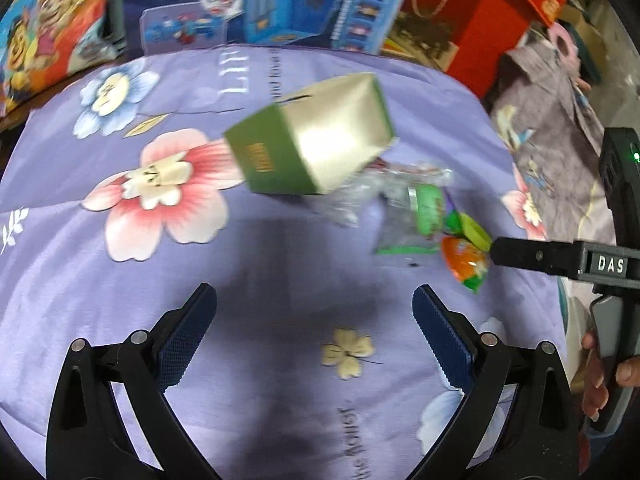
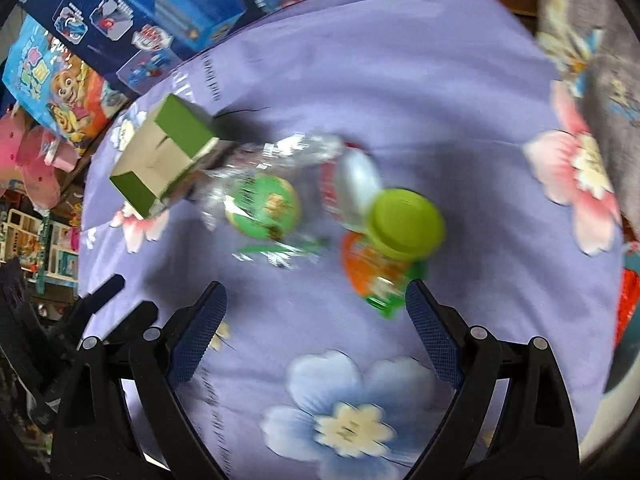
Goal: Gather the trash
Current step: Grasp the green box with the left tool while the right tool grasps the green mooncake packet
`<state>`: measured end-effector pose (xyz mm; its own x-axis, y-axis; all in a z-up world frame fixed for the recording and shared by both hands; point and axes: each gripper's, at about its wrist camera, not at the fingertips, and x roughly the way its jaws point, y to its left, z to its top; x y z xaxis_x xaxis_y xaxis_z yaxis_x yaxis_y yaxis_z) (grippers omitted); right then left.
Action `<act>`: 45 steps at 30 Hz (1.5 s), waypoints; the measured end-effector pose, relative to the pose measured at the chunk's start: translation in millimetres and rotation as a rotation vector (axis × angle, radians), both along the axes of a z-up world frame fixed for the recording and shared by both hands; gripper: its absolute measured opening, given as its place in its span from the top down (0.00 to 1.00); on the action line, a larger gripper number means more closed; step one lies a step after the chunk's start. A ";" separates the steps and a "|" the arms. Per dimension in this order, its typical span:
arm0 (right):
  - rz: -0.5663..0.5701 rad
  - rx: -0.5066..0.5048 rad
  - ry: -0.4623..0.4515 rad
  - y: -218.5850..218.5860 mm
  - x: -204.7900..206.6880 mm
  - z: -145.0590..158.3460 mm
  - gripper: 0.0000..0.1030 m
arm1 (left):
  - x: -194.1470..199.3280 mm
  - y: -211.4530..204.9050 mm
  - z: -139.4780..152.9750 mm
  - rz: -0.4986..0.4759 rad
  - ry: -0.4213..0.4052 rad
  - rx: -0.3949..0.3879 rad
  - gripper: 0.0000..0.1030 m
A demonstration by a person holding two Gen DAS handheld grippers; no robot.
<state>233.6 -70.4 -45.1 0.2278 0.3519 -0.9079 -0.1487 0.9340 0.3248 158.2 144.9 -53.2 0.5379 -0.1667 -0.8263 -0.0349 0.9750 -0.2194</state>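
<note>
You are holding both claws released, nothing between pads. Trash pile is lying ahead on purple floral cloth (image 2: 400,60). Right claw (image 2: 316,308) is sitting nearer: orange-green wrapper (image 2: 372,276) just beyond its right pad. Left claw (image 1: 314,312) is facing green-gold box (image 1: 312,144), well apart, long axis running left-right.

Floral purple bedspread (image 1: 280,240) — green carton (image 1: 308,144), wrappers (image 2: 264,200), perhaps a lid (image 2: 406,222)

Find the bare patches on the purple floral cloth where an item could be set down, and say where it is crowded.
Free: the purple cloth beyond the trash, up to its far edge, and the near stretch in front of the right gripper. Crowded: the middle, where the green box, crinkled clear wrappers, lime-green lid and orange packet cluster together.
</note>
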 end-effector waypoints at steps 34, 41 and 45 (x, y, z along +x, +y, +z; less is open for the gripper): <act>0.046 0.016 -0.008 30.8 24.1 -17.5 0.48 | 42.2 28.7 9.7 0.086 -0.063 -0.091 0.05; 0.038 0.011 -0.015 21.2 16.2 -13.9 0.48 | 69.5 15.3 -3.6 0.140 -0.028 -0.055 0.43; 0.033 0.023 -0.030 12.4 10.8 -10.1 0.48 | 77.1 16.9 -14.8 0.147 0.007 -0.008 0.85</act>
